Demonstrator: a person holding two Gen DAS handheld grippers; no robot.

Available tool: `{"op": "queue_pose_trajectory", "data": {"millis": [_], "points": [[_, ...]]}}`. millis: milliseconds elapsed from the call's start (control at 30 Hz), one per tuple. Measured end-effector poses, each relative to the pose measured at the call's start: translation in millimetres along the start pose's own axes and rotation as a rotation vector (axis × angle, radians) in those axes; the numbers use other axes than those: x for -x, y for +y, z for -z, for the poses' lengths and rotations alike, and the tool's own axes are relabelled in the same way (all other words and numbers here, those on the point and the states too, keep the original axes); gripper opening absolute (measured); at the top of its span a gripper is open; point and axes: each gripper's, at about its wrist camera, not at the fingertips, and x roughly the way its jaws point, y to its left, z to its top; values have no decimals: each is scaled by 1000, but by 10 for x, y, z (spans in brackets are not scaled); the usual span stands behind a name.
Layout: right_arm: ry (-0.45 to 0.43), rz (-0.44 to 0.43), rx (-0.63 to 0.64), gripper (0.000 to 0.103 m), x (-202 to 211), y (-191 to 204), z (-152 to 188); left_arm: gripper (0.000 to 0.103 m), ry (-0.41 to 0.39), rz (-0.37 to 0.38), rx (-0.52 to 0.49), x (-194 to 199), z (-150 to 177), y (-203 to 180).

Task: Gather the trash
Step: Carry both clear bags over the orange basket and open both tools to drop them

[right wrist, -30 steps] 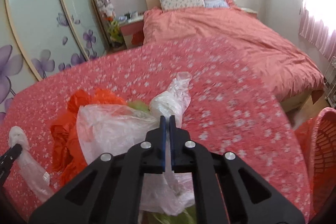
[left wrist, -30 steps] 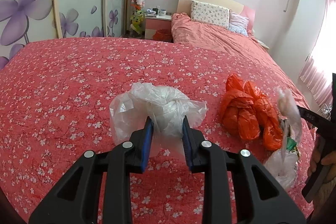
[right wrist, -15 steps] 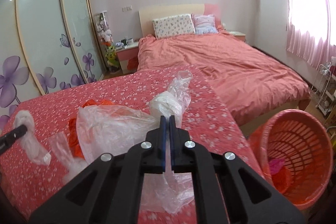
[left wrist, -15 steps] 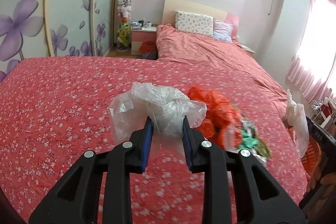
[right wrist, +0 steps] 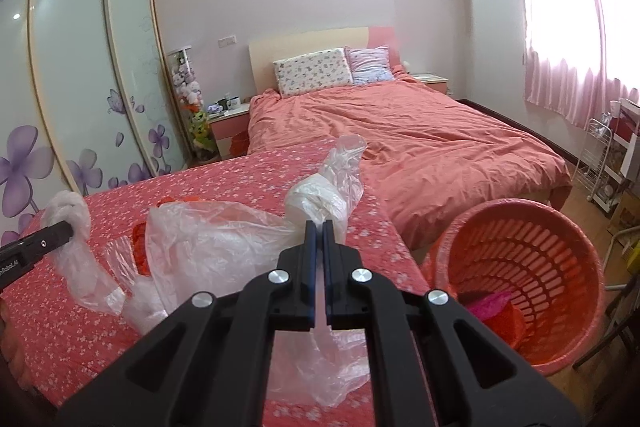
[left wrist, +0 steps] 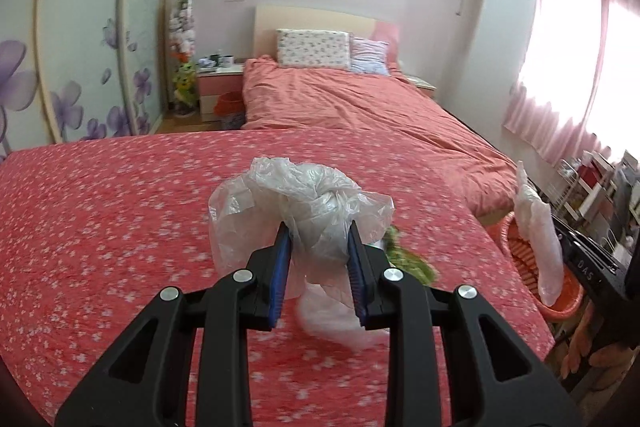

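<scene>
Bed surface (left wrist: 100, 227): red flowered cover, below both tools; loose trash lies on it, an orange bag (right wrist: 140, 247) left of the right tool and green scraps (left wrist: 408, 259) just right of the left tool.
Basket (right wrist: 520, 267): orange, slotted, on the floor beside the bed, right of and below the right hand-held gripper; some pink and red waste already in it.
Right hand-held gripper (right wrist: 319, 227): jaws clenched on a clear plastic bag (right wrist: 320, 199), which hangs over the bed edge, near the basket.
Left hand-held gripper (left wrist: 319, 239): jaws clamped around a crumpled clear bag (left wrist: 308, 203), held above the bed.
Step in hand (judged): carrying both bags to the basket.
Next move (judged): bring the right tool over the basket mouth, then release; the left follows.
</scene>
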Motion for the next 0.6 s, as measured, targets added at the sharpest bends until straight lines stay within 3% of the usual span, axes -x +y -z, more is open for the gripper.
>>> {"op": "queue_pose_trajectory", "data": {"millis": [600], "points": [[-93, 145, -21, 5, 388, -638, 114, 27, 13, 173, -59, -231, 19, -714]]}}
